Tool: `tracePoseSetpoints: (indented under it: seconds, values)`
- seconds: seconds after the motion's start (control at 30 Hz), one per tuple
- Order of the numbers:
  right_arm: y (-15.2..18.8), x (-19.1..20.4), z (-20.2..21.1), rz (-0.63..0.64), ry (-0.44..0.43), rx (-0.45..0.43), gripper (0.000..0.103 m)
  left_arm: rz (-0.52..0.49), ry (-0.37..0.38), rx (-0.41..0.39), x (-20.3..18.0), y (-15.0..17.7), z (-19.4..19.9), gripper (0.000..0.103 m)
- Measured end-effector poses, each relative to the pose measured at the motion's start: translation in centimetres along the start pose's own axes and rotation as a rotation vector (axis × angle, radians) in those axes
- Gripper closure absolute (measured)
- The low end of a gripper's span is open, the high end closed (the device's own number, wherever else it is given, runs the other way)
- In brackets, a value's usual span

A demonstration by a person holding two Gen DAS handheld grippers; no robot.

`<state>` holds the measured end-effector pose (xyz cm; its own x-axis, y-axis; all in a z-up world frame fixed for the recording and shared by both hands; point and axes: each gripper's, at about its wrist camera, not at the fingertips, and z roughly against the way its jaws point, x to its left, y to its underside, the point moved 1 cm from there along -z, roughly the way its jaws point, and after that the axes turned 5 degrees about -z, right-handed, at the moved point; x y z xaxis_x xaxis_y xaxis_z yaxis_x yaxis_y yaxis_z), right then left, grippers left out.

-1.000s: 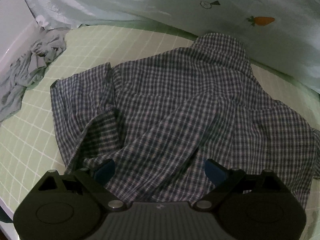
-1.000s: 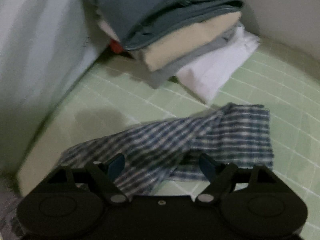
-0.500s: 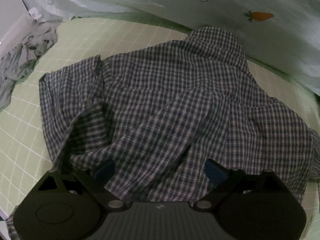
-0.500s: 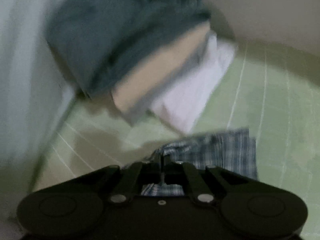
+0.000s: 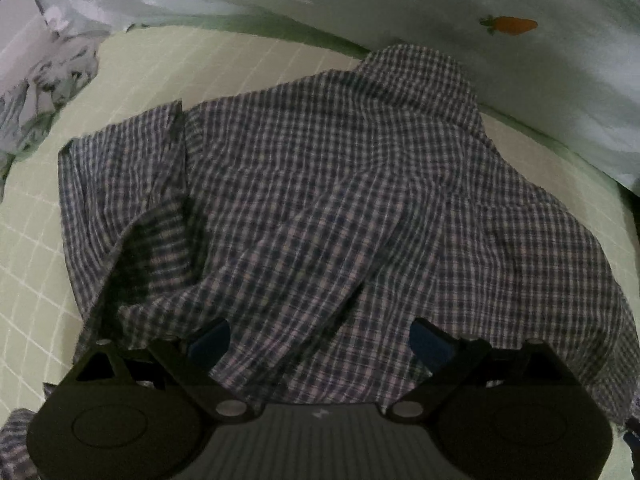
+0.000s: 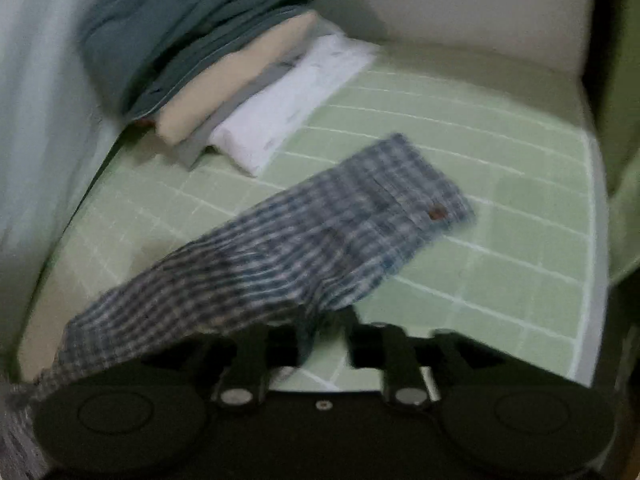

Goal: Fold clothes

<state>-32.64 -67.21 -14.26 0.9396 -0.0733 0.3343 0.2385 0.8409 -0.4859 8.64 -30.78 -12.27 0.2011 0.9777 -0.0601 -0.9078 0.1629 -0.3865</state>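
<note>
A blue-and-white checked shirt [image 5: 320, 184] lies spread and wrinkled on the green grid sheet [image 5: 36, 280], collar toward the far quilt. My left gripper [image 5: 320, 340] hovers open just over its near hem, blue pads apart and nothing gripped. In the right wrist view the shirt's sleeve [image 6: 320, 240] stretches from lower left out to its cuff with a brown button [image 6: 438, 212]. My right gripper [image 6: 322, 332] sits at the sleeve's near edge. Its jaws are opening, and a fold of sleeve fabric still hangs loosely between them.
A stack of folded clothes [image 6: 208, 60], teal on top, then beige, grey and white, sits at the far left of the sheet [image 6: 500, 208]. A pale quilt with a carrot print [image 5: 508, 24] borders the shirt's far side. A crumpled grey garment [image 5: 44, 88] lies at the far left.
The right gripper shut on the sleeve, carried it sideways so it now lies stretched out, and its jaws have parted again. The left gripper stayed open over the hem.
</note>
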Motion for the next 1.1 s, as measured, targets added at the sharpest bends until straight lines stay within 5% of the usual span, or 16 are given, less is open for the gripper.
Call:
tracePoseSetpoints:
  seconds: [0.17, 0.33, 0.57, 0.63, 0.7, 0.77, 0.93, 1.03, 1.1]
  values:
    - [-2.1, 0.3, 0.3, 0.067, 0.040, -0.127, 0.025, 0.022, -0.005, 0.007, 0.5, -0.1, 0.0, 0.007]
    - [-4.8, -0.5, -3.2, 0.149, 0.143, -0.151, 0.020, 0.014, -0.010, 0.006, 0.3, 0.1, 0.3, 0.007]
    - [-5.3, -1.5, -5.9, 0.279, 0.149, -0.095, 0.015, 0.039, -0.038, 0.009, 0.6, 0.6, 0.8, 0.007]
    - [-5.3, -1.7, -5.7, 0.313, 0.106, -0.105, 0.026, 0.050, -0.041, 0.012, 0.7, 0.8, 0.8, 0.007]
    - [-5.5, -1.7, -5.4, 0.349, 0.074, -0.130, 0.083, 0.055, -0.043, 0.009, 0.9, 0.9, 1.0, 0.007]
    - [-6.5, -2.2, -5.6, 0.347, 0.072, -0.126, 0.084, 0.057, -0.044, 0.002, 1.0, 1.1, 1.2, 0.007]
    - [-8.8, -2.9, -6.8, 0.354, 0.308, -0.221, 0.084, 0.084, -0.062, -0.018, 2.1, 1.3, 1.6, 0.007]
    - [-9.2, -1.9, -6.2, 0.320, 0.377, -0.231, 0.061, 0.126, -0.072, -0.024, 3.3, 1.5, 1.6, 0.007]
    - [-7.6, 0.7, -4.8, 0.365, 0.305, -0.260, 0.032, 0.154, -0.081, -0.027, 4.0, 1.6, 1.6, 0.007]
